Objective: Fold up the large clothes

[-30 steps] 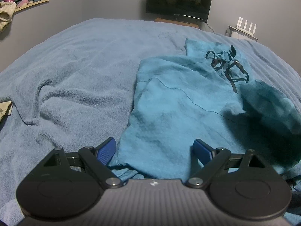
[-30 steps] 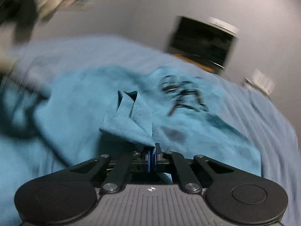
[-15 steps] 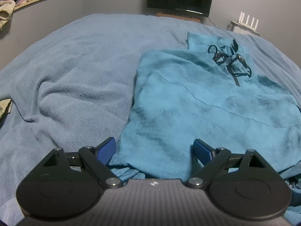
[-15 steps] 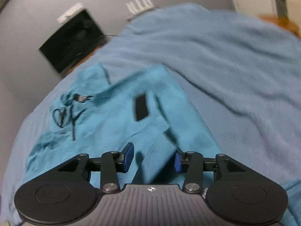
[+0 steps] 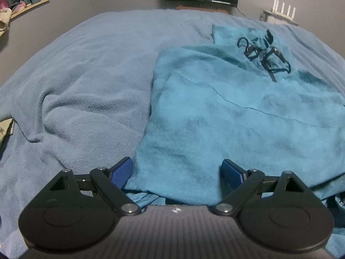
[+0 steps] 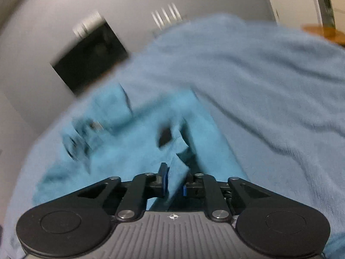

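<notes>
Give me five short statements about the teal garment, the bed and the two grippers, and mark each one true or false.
1. The left gripper stands wide open over the near edge of the teal garment. True.
2. The garment lies on a bare wooden floor. False: it lies on a blue blanket covering a bed.
3. A fold of teal fabric sits between the fingers of the right gripper, whose jaws have just been closing. True.
4. A black drawstring lies tangled at the far end of the garment. True.
5. The left gripper is clamped on the drawstring. False: it holds nothing, and the drawstring lies far from it.
</notes>
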`<state>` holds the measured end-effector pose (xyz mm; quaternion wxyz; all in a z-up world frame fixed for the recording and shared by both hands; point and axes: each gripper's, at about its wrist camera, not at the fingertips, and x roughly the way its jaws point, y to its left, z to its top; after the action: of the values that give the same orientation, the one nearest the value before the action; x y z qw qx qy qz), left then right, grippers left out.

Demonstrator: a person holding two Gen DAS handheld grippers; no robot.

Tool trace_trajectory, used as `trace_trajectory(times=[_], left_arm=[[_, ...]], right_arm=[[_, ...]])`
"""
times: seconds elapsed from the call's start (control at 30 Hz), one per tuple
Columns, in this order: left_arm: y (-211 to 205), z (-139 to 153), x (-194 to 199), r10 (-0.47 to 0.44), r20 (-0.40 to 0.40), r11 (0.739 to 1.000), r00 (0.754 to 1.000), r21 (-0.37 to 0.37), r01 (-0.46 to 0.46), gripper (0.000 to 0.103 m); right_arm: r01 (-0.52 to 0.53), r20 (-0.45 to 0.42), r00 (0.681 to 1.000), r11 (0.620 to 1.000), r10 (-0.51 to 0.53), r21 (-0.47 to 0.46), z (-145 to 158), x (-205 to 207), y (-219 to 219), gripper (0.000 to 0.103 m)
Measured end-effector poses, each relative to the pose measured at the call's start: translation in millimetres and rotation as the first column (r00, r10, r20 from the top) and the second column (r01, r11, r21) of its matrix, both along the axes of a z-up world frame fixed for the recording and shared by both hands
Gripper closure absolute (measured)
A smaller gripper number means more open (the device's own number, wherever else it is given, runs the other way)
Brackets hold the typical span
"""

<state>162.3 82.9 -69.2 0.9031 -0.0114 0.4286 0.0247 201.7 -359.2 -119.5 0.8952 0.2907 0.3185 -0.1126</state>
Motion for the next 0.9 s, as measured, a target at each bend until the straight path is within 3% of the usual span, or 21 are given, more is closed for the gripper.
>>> trace_trajectory(times=[0.1, 0.23, 0.3, 0.37, 0.47, 0.57, 0.67, 0.73, 0.9], left_arm=[[-1.6, -4.8, 4.2, 0.003, -0.032, 1.000, 0.999, 0.011, -0.003, 0.012], [-2.9, -13.4, 11.3, 0.011, -0.091, 0.999, 0.996, 0.031, -0.008, 0.007], [-3.3, -15.3, 12.5, 0.014, -0.105, 0.999, 0.994, 0.037, -0.010, 0.006], [-4.0, -14.0, 11.6, 0.012, -0.102, 0.999, 0.995, 0.043, -0.008, 0.005], [-4.6, -7.4, 7.3, 0.008, -0.073, 0.999, 0.997, 0.043, -0.005, 0.005], [-2.0, 17.9, -6.4, 0.022, -0.005, 1.000, 1.000, 0.018, -0.022, 0.005], [5.2, 58.4, -32.7, 0.012, 0.102, 0.998, 0.995, -0.060, -0.006, 0.005], [11.9, 81.7, -44.0, -0.017, 0.123, 0.994, 0.992, -0.104, 0.029, 0.005], [29.1, 130.3, -77.1, -0.110, 0.164, 0.987, 0.980, -0.099, 0.127, 0.005]], right_arm=[[-0.001, -0.087, 0.996, 1.000, 0.000, -0.012, -15.0, 6.8, 2.0, 0.074], [-0.032, -0.092, 0.995, 0.996, 0.024, -0.086, -9.3, 5.7, 17.9, 0.050], [-0.046, -0.086, 0.996, 0.992, 0.036, -0.115, -7.6, 3.0, 24.8, 0.046], [-0.040, -0.066, 0.997, 0.991, 0.032, -0.125, -4.5, -7.3, 22.8, 0.035], [0.004, 0.009, 1.000, 0.993, -0.002, -0.121, 9.4, -27.3, 17.2, 0.030], [0.017, 0.079, 0.997, 0.997, -0.011, -0.079, 29.2, -43.0, 12.3, 0.030], [0.008, 0.167, 0.986, 1.000, -0.003, -0.029, 57.4, -64.6, 0.9, 0.026], [-0.005, 0.225, 0.974, 1.000, 0.007, -0.007, 81.7, -83.2, -11.1, 0.024], [-0.087, 0.291, 0.951, 0.994, 0.103, -0.066, 133.9, -123.9, -31.2, 0.016]])
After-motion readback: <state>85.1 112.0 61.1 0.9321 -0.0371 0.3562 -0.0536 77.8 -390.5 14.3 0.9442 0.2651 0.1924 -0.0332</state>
